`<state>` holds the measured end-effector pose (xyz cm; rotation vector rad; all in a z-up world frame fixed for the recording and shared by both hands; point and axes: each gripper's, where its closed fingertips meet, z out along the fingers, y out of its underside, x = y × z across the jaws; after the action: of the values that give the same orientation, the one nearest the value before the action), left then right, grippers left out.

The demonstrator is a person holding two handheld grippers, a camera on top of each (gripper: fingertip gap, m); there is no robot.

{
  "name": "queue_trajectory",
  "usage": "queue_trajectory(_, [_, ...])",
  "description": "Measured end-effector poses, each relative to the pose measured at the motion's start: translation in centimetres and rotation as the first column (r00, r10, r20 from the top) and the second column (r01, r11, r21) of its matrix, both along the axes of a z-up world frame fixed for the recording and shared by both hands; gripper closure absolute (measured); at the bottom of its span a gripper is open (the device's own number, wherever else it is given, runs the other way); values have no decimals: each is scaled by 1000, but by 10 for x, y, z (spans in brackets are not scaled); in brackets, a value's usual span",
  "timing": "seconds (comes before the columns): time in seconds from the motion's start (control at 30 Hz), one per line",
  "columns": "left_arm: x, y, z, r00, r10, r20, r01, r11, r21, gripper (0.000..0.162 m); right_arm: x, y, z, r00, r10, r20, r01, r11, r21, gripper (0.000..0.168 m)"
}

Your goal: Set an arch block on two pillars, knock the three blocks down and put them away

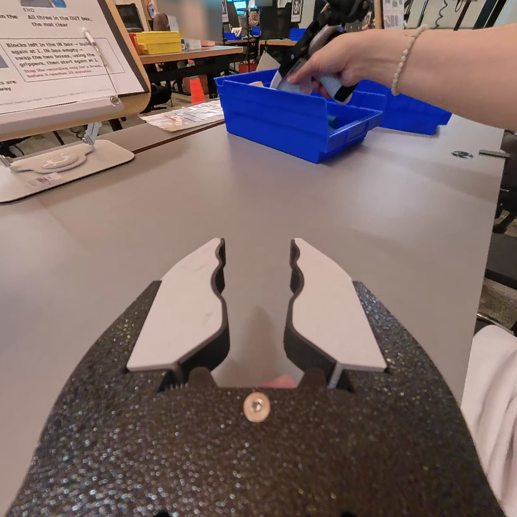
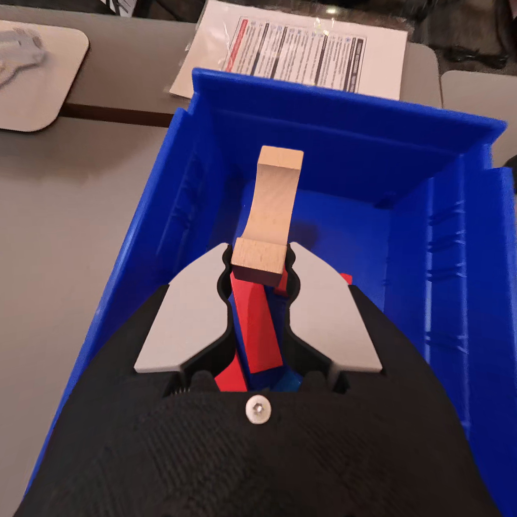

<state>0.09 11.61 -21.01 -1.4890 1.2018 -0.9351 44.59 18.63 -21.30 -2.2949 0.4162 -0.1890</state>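
The left gripper [image 1: 256,246] hovers over bare grey tabletop [image 1: 279,195], fingers spread, holding nothing. At one o'clock, inside the blue bin [image 2: 349,134], the right gripper [image 2: 258,251] pinches a wooden arch block [image 2: 275,201] by one foot; that end-grip could pivot and slip. Busy workshop beyond.

We are in a shared lab or workroom. Ahead of our left tongs [image 1: 257,246] lies a grey table [image 1: 251,195] with blue bins [image 1: 293,123] and a stand [image 1: 64,165] holding an instruction sheet [image 1: 56,56]; beyond them stand more benches, yellow boxes [image 1: 159,42] and an orange cone [image 1: 197,91].
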Motion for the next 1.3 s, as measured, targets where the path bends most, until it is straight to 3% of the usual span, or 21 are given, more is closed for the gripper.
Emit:
queue_trajectory(0.13, [1, -1, -3, 1000, -8, -16, 8, 1000, 2, 118, -11, 9, -19, 997, 34, -76, -35, 999, -9, 131])
queue_trajectory(0.23, [2, -3, -3, 1000, -10, -17, 10, 1000, 7, 118, -8, 5, -17, 998, 24, -58, -24, 1000, -3, 99])
queue_trajectory(0.4, [1, -3, -4, 1000, -1, -25, 1, 1000, -2, 115, -20, -26, 23, 998, 57, 2, -57, 990, 126, 94])
queue_trajectory(0.6, [27, 0, 4, 1000, 11, -6, -12, 989, -150, 108, -75, -89, 65, 989, 91, 116, -125, 936, 328, 93])
queue_trajectory(0.7, [57, -3, 14, 997, -40, -65, 28, 984, -175, 109, -91, -112, 75, 979, 63, 194, -136, 909, 394, 94])
queue_trajectory(0.87, [136, -4, 49, 975, -163, -151, 121, 960, -251, 94, -97, -130, 75, 972, 47, 228, -139, 903, 407, 95])
queue_trajectory(1.0, [212, -4, 76, 951, -258, -168, 165, 888, -430, 86, -93, -151, 76, 969, 40, 245, -139, 905, 402, 95])
queue_trajectory(1.1, [264, 3, 70, 926, -290, -240, 109, 817, -566, 86, -84, -167, 79, 977, 5, 213, -98, 897, 431, 96])
queue_trajectory(1.3, [325, 34, 28, 869, -206, -450, -105, 812, -574, 86, -75, -191, 84, 977, -39, 208, -59, 895, 442, 96])
